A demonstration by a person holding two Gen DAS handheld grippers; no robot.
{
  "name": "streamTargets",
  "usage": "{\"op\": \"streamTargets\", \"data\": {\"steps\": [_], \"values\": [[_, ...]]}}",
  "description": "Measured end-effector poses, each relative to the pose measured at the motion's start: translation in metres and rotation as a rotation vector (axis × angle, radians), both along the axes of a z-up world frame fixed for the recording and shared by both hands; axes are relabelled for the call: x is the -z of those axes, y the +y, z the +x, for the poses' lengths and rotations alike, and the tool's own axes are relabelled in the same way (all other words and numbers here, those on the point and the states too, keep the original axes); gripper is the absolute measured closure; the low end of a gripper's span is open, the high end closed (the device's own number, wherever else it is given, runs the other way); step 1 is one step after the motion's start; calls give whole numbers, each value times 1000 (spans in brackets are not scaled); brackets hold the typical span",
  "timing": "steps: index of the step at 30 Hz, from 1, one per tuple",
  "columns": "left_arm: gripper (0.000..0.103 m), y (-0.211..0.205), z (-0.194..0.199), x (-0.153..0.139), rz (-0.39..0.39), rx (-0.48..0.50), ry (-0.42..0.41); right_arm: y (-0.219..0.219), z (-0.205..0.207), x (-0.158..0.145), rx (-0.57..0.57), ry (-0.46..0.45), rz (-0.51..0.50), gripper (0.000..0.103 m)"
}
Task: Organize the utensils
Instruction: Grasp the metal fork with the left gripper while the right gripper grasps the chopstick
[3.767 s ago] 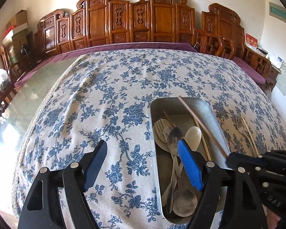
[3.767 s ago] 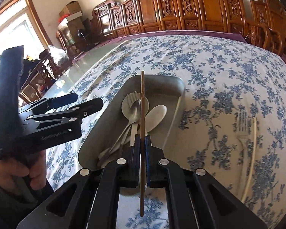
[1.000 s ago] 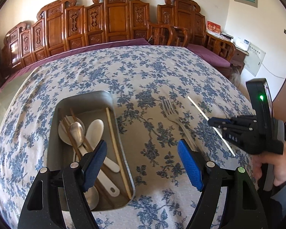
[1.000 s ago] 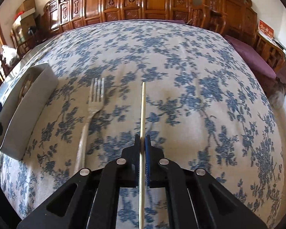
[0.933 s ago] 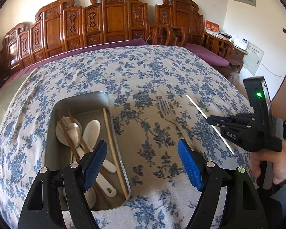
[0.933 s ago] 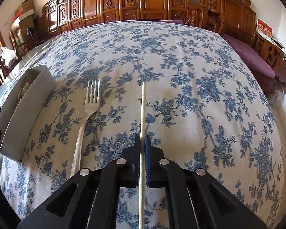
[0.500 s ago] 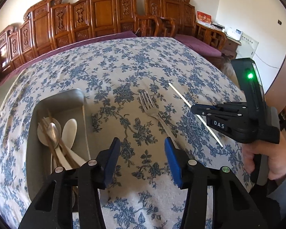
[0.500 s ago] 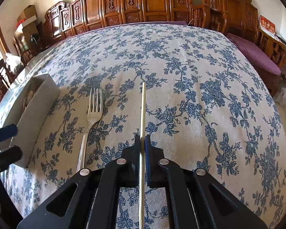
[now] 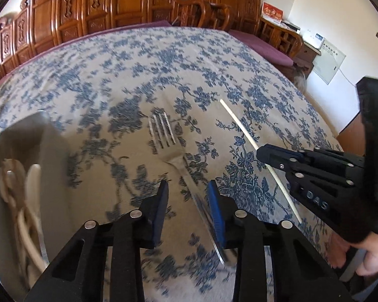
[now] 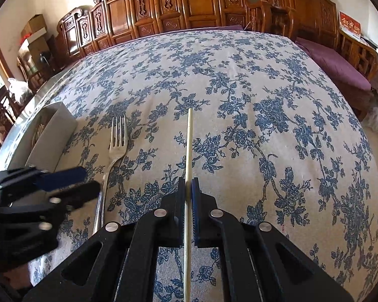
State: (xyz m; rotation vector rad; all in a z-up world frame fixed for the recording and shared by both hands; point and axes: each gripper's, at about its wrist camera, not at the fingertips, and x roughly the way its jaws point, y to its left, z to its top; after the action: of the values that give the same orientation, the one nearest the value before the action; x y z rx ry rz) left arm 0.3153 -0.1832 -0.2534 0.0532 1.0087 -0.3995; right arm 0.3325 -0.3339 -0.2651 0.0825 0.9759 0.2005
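A silver fork (image 9: pixel 163 130) (image 10: pixel 118 136) lies on the blue-flowered tablecloth. My left gripper (image 9: pixel 189 201) (image 10: pixel 90 182) hangs low over its handle. The jaws are closing and the handle runs between them, close to the blue right pad (image 9: pixel 215 209); neither pad presses on it. My right gripper (image 10: pixel 188 188) (image 9: pixel 264 153) is shut on a pale chopstick (image 10: pixel 189 138) (image 9: pixel 239 125), held just above the cloth to the right of the fork. A metal tray (image 9: pixel 37 118) (image 10: pixel 55 125) at the left holds spoons (image 9: pixel 32 176) and chopsticks.
Carved wooden chairs (image 10: pixel 189 2) line the table's far edge. A purple-cushioned bench (image 10: pixel 340 65) stands at the right. The person's hand (image 9: pixel 365 256) grips the right tool at the lower right of the left wrist view.
My left gripper has moved right from beside the tray and down over the fork's handle, and its jaws have narrowed. The right gripper has hardly moved and still holds the chopstick.
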Motion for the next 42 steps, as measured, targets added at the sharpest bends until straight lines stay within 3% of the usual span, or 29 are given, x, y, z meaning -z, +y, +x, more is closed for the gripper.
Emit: {"op": "streamTargets", "data": {"steps": [8,10,17,26,42], "values": [[81,-17,11,13,65,1,2,-2,2,-1,1,-2,27,97],[87,-19,11,13,99,3,-4,-2,2,-2,1,-2,30,97],[97,-7,9,13,113,-16,1,2,2,-1,-13,5,33,97],[97,18,-13,-3,97,-45,-2,14,-3,-6,-22,-12,20,97],[97,59,-55,-56,46,-53,-128,62,-10,-15,-83,-33,-14,97]]}}
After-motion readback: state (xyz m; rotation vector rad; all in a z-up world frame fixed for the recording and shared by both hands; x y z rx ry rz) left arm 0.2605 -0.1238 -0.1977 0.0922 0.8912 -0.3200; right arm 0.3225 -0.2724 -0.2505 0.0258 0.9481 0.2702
